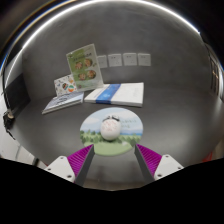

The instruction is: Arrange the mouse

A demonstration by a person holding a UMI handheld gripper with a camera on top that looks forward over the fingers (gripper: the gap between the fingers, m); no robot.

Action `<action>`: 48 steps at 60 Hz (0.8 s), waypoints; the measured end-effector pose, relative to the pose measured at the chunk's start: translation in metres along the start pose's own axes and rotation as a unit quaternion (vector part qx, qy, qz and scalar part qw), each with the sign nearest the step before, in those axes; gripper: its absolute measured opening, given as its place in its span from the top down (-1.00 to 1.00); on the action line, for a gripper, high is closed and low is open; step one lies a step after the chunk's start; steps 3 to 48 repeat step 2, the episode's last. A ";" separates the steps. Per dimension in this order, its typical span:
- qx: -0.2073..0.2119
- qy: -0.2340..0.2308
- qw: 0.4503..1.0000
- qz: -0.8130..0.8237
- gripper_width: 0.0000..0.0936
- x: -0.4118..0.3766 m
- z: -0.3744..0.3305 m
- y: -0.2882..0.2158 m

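Two purple pads (80, 158) sit wide apart, so the gripper (115, 160) is open with nothing clamped. Mouse (110, 126), white-ish, rests on a round mousepad (130, 135) just ahead of the fingers, roughly centred between them but beyond the tips, not touching. Past the mousepad there's a flat white and blue box (116, 94) on the grey table (170, 110), a booklet (62, 102) beside the box, and an upright leaflet (85, 66) behind the booklet. Some small white bits (128, 60) are further back from the mousepad, can't tell what
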State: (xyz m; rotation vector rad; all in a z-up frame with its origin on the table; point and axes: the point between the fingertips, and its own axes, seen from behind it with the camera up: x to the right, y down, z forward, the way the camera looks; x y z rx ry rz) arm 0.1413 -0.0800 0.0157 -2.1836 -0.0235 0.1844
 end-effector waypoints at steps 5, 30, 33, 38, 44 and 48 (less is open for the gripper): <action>0.004 0.010 1.000 0.006 -0.80 0.007 -0.014 0.009; 0.004 0.010 1.000 0.006 -0.80 0.007 -0.014 0.009; 0.004 0.010 1.000 0.006 -0.80 0.007 -0.014 0.009; 0.004 0.010 1.000 0.006 -0.80 0.007 -0.014 0.009; 0.004 0.010 1.000 0.006 -0.80 0.007 -0.014 0.009; 0.004 0.010 1.000 0.006 -0.80 0.007 -0.014 0.009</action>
